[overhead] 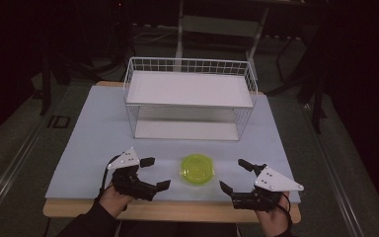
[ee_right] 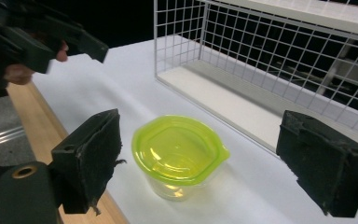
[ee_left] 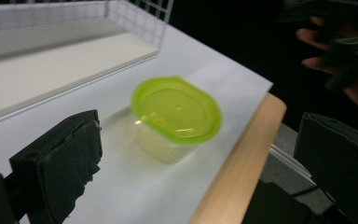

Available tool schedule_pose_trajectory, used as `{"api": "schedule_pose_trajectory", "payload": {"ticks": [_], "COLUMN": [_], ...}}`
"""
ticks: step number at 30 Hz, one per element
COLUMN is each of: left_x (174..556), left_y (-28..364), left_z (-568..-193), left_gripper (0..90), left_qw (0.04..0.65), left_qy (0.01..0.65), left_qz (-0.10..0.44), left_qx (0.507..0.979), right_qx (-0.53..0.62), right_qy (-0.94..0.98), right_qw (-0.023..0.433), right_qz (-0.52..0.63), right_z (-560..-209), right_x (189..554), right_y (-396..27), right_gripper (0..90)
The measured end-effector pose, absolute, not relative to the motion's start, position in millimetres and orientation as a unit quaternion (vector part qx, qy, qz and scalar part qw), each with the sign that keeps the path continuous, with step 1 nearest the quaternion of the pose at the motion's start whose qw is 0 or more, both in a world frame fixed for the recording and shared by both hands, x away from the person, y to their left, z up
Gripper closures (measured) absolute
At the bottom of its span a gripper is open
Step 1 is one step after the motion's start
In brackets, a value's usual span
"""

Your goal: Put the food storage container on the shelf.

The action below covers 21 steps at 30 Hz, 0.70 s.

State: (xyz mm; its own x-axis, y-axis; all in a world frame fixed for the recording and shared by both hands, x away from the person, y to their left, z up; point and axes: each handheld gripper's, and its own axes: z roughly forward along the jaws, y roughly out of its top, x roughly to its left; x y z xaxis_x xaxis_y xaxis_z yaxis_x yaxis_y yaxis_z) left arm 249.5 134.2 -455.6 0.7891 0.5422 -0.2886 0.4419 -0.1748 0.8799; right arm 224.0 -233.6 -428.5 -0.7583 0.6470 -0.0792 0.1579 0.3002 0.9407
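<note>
I take the small tub with the green lid (overhead: 197, 170) as my landmark. It stands upright on the white counter (overhead: 89, 148), near the front edge, in front of the wire shelf rack (overhead: 189, 98) and well apart from it.

Both of my tools sit on either side of the tub, and that is what the coming move turns on. The left gripper (overhead: 155, 173) lies just to the tub's left, its fingers (ee_left: 58, 163) spread wide and empty, pointing across toward the tub. The right gripper (overhead: 236, 175) lies to the tub's right, also wide and empty. In the right gripper view the tub sits squarely between that gripper's two fingers (ee_right: 91, 154) but ahead of the tips, touching neither.

The tub is roundish, with a small tab on the lid, so I see no long axis to line up with; either side would serve. By my reading the right gripper is the better framed of the two, since the tub is centred in its gap, while from the left gripper the tub lies ahead and off toward the far finger.
</note>
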Motion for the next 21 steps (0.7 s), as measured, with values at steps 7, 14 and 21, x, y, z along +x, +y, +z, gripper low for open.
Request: {"api": "schedule_pose_trajectory", "payload": {"ticks": [7,14,21], "left_x": [247,263,281], "left_y": [125,112,97], "left_z": [-439,-431,-444], "left_gripper": [2.0,2.0,2.0], "left_qw": [0.585,0.560,0.538], "left_qy": [0.306,0.325,0.338], "left_qz": [0.041,0.011,-0.005], "left_qx": [0.750,0.762,0.773], "right_qx": [0.273,0.287,0.289], "right_qy": [0.778,0.790,0.799], "right_qw": [0.225,0.204,0.197], "right_qz": [0.519,0.502,0.488], "right_z": [-421,-416,-425], "right_x": [230,245,267], "right_y": [-234,-232,-225], "right_gripper": [13.9,14.1,13.2]}}
